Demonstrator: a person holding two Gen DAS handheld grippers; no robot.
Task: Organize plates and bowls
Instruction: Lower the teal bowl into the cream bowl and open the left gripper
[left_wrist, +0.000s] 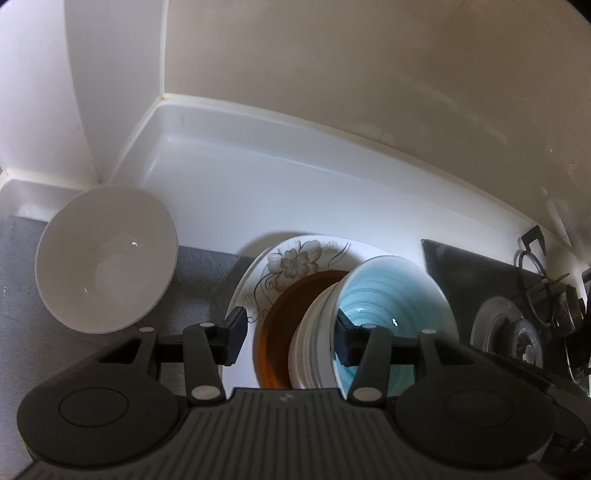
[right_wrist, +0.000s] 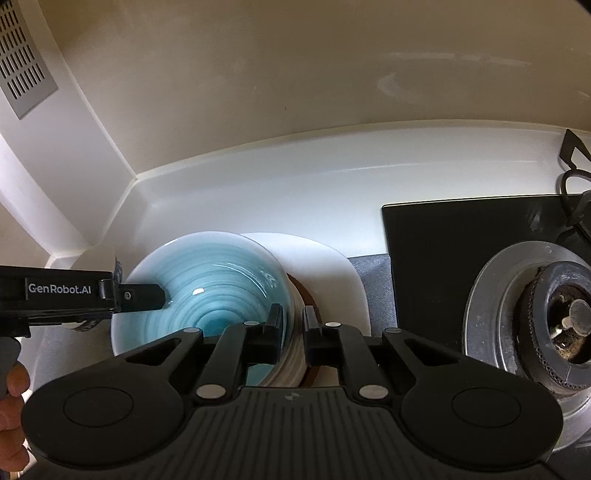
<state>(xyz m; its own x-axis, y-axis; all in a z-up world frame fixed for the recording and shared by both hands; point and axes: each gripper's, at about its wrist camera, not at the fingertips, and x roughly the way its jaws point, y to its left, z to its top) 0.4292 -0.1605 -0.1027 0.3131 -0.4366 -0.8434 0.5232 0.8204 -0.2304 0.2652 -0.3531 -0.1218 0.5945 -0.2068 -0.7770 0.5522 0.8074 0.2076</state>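
Stacking step: blue bowl (right_wrist: 207, 288) seated on brown dish (left_wrist: 280, 325) atop flowered plate (left_wrist: 295, 258), rim pinched by right gripper (right_wrist: 291, 332); left gripper (left_wrist: 288, 332) half open, straddling, holding nothing; next, likely white bowl (left_wrist: 107, 258) left of stack.

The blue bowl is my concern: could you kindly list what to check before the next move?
1. Right gripper shut on the blue bowl rim: ok.
2. Left gripper open, pads off the bowl: ok.
3. Left gripper clear of the bowl: not ok, one finger reaches inside it.
4. Bowl seated flat in the brown dish on the floral plate: cannot tell.
5. White bowl apart from the stack: ok.
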